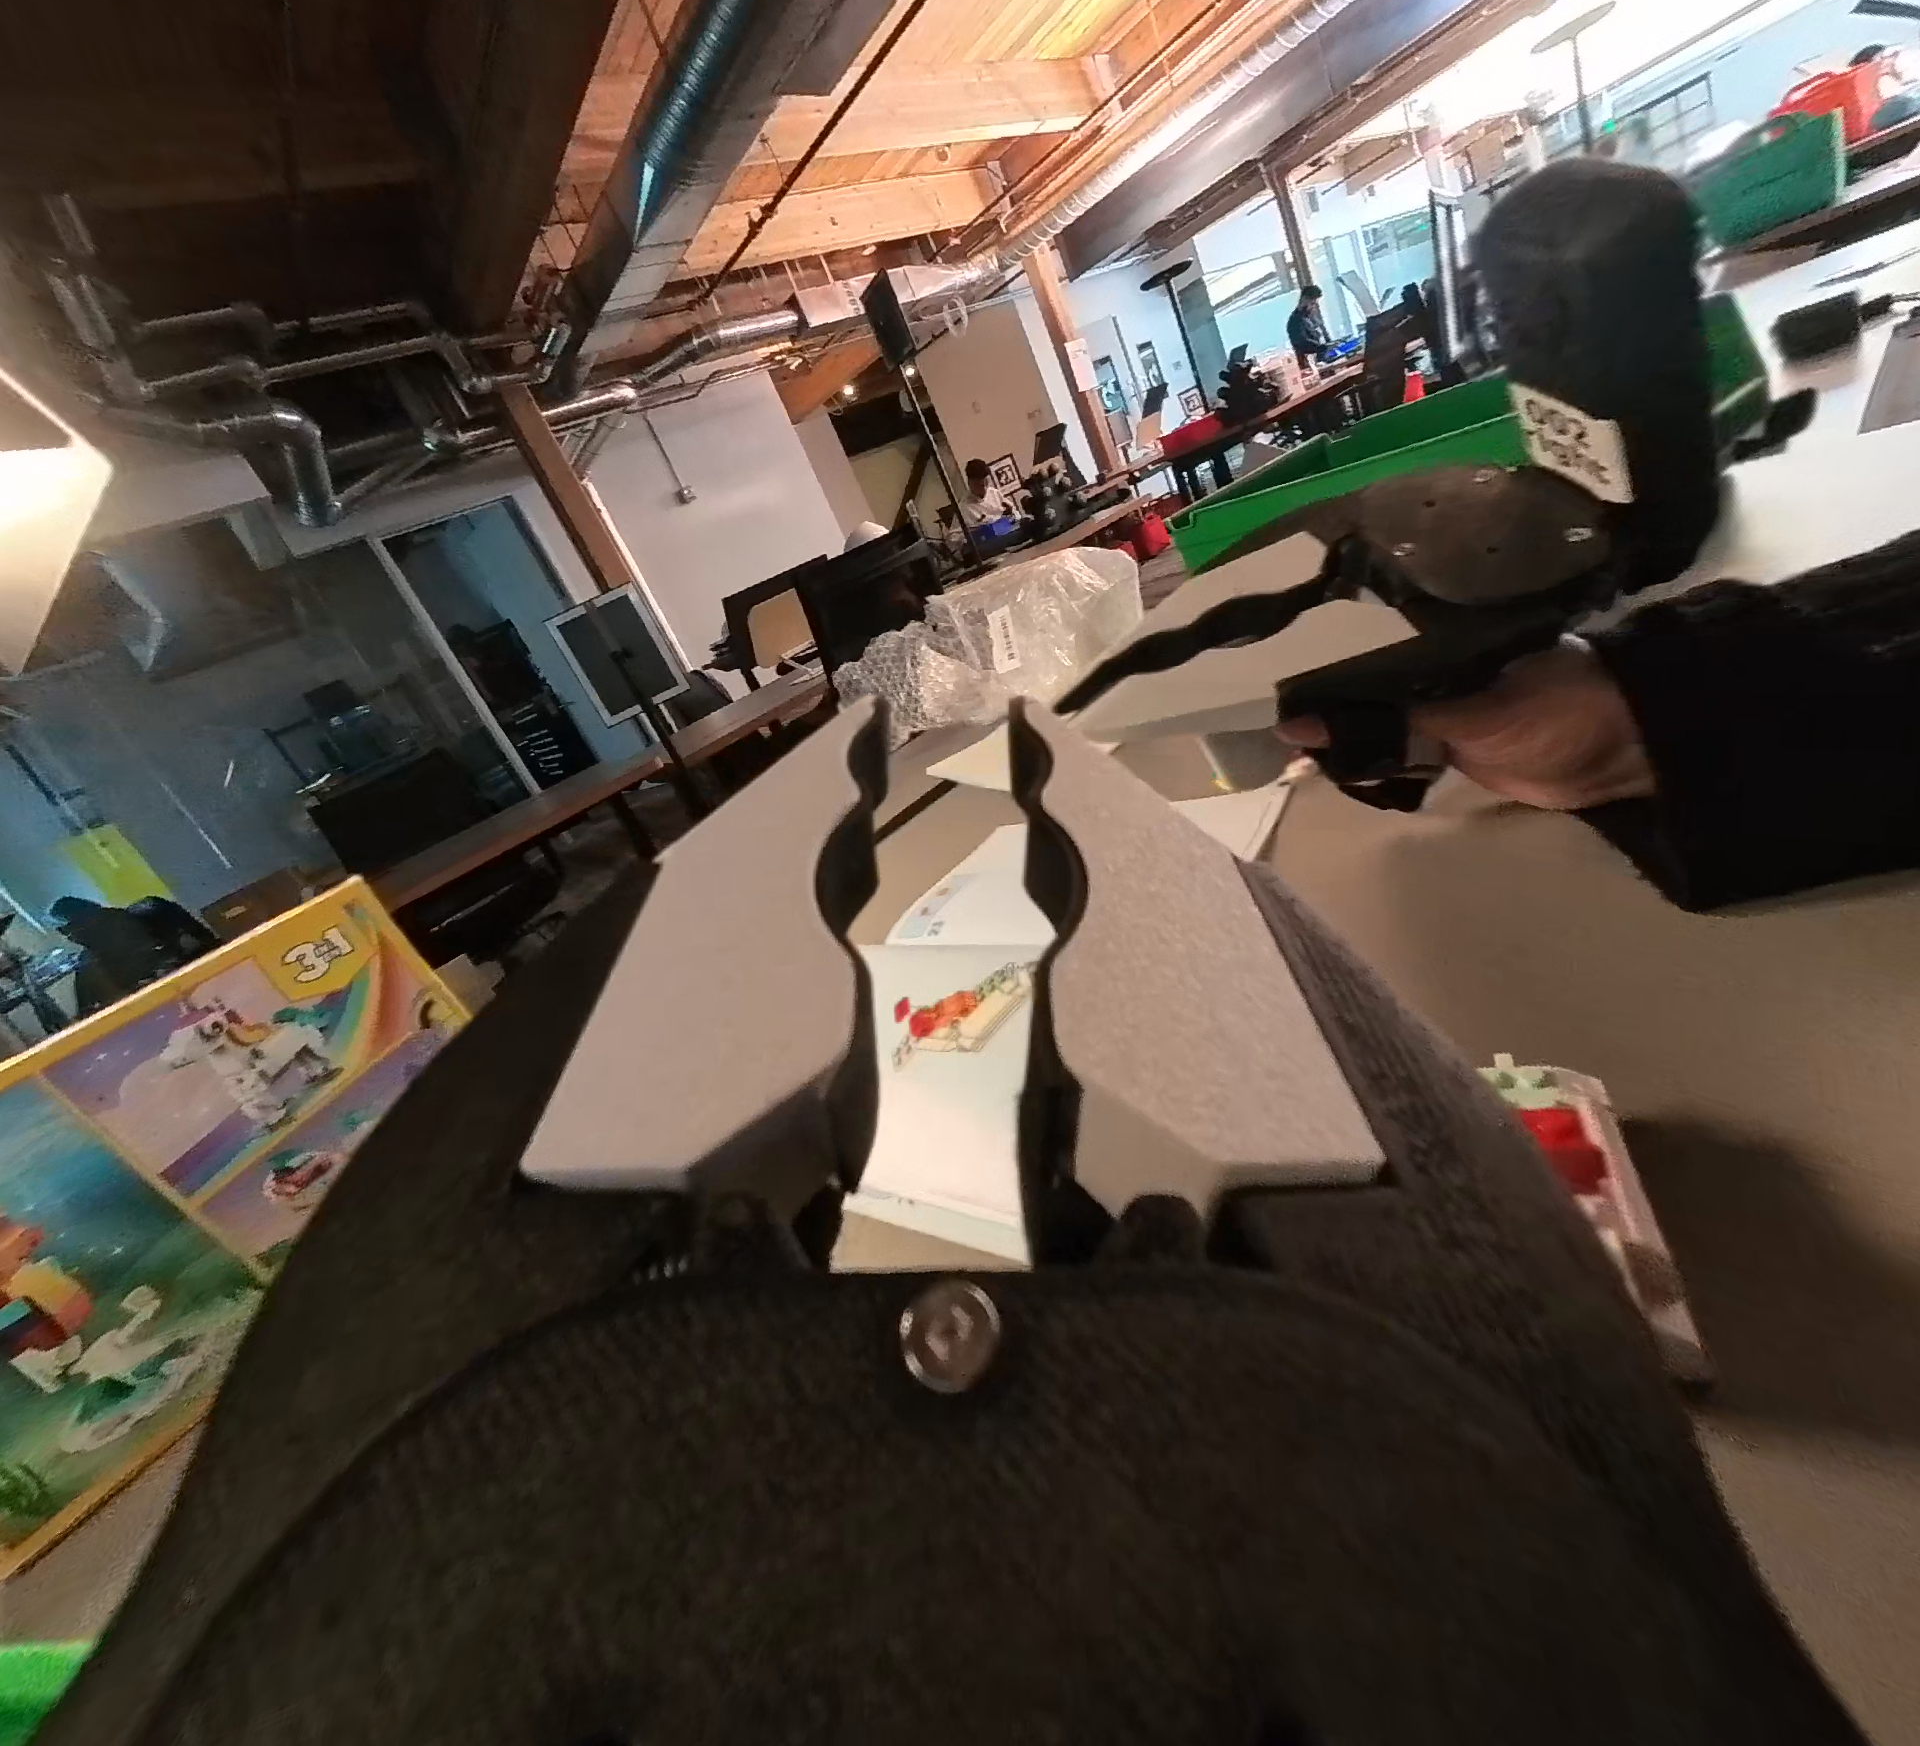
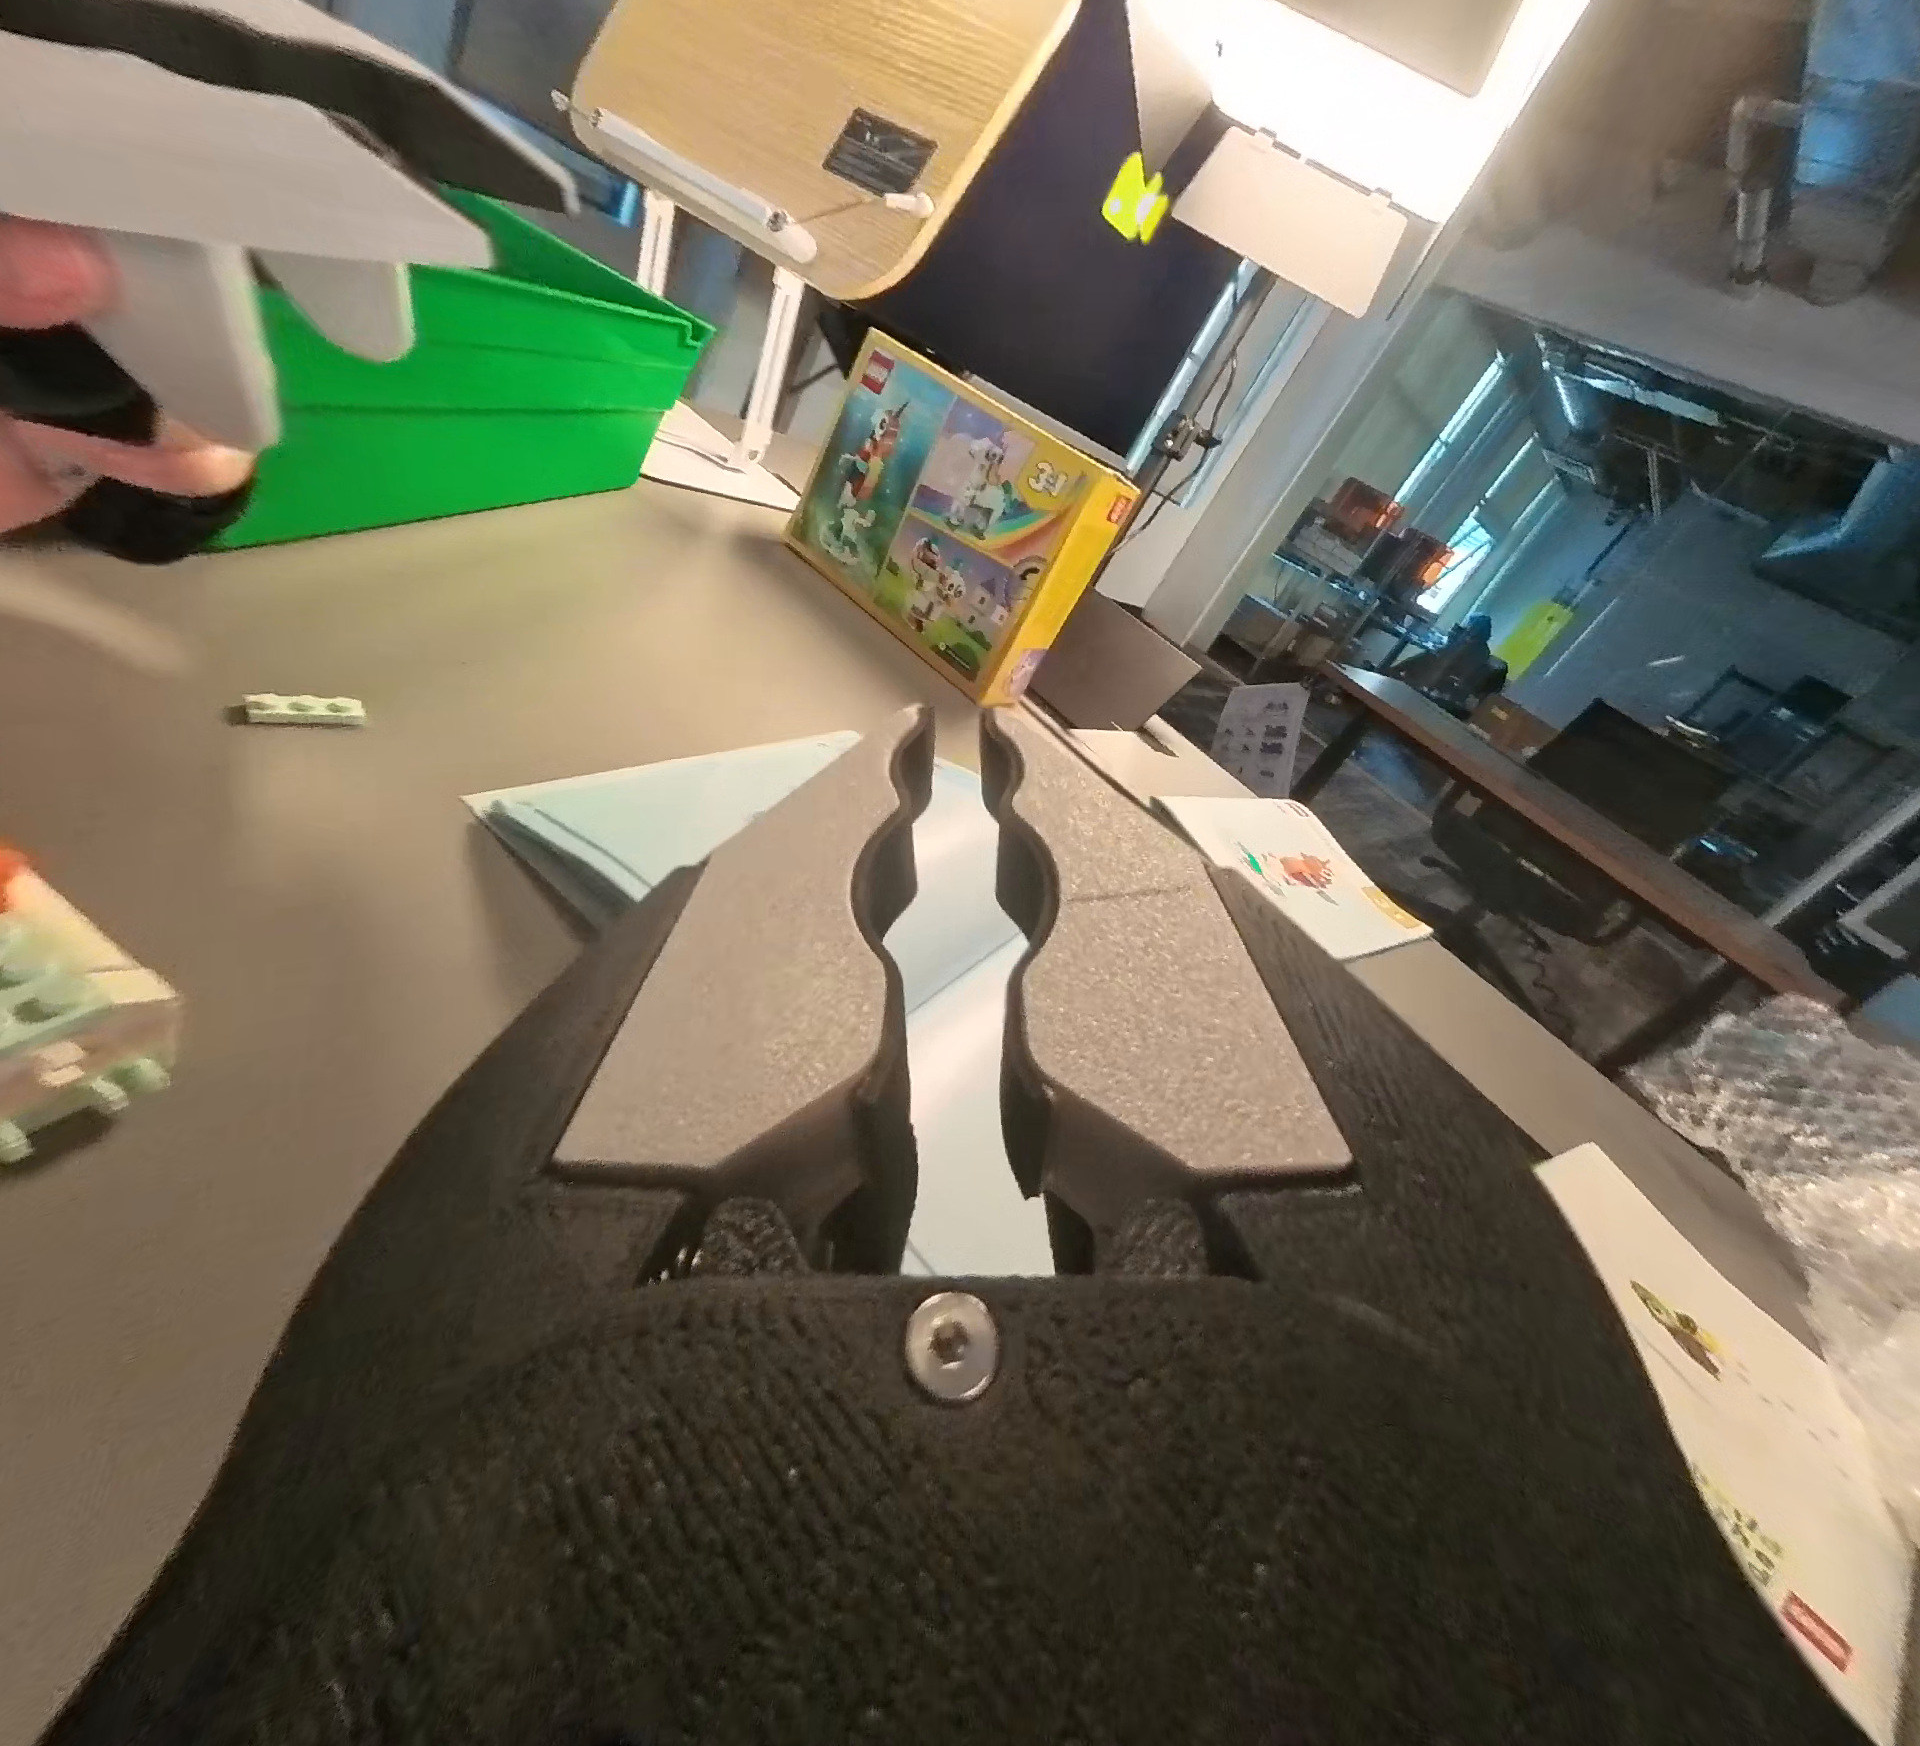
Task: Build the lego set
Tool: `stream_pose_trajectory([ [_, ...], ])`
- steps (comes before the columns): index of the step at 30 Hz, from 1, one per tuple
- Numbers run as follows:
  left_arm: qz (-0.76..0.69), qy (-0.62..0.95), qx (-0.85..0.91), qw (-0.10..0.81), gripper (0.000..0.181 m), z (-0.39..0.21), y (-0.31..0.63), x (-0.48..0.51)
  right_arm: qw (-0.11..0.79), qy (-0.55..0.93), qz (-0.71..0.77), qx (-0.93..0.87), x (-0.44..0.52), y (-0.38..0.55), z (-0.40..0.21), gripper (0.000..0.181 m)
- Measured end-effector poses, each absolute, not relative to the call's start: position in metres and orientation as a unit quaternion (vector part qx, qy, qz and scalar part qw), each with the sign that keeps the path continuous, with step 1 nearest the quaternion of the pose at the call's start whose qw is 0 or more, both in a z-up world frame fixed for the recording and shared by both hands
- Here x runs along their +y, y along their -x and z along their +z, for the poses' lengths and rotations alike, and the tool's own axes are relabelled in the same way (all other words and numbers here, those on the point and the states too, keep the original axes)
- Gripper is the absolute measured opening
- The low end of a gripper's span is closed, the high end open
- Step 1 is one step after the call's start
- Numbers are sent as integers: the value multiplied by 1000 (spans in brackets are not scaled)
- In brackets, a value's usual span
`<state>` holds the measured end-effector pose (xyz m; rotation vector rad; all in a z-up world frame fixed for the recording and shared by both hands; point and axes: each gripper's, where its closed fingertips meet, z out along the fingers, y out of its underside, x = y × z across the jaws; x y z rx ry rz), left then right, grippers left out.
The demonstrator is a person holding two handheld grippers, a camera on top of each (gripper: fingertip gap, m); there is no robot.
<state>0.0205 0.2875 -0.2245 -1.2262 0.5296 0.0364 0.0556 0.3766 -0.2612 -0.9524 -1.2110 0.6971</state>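
- My left gripper [image 1: 948, 730] hangs above the instruction booklet [image 1: 951, 1010], fingers slightly parted, nothing between them.
- My right gripper [image 2: 953, 728] is likewise narrowly parted and empty, over the pale blue booklet [image 2: 665, 803].
- Left of that blue booklet on the worktop [image 2: 468, 636]: a loose mint plate [image 2: 303, 710] and the blurred partly built model [image 2: 62, 1021].
- The yellow set box [image 2: 966, 533] stands beyond it.

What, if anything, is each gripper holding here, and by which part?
Nothing is held. The left gripper and right gripper both have a gap between their fingertips, with only paper on the table visible through it.

Left hand-held gripper [image 1: 948, 730], empty and slightly parted, hovers above instruction booklet [image 1: 951, 1021].
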Motion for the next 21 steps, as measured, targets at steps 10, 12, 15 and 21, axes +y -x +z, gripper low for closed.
stream_pose_trajectory([
  [10,98,564,236,785,38,-188,-28,265,674,397,286,-554,374,-54,-262,5],
  [12,161,608,121,768,43,-171,16,246,675,388,285,-559,369,-54,-261,5],
  [15,192,643,-1,741,42,-164,74,194,673,379,294,-563,365,-50,-261,4],
  [21,132,855,-55,499,28,-224,151,154,659,371,318,-572,361,-41,-262,4],
])
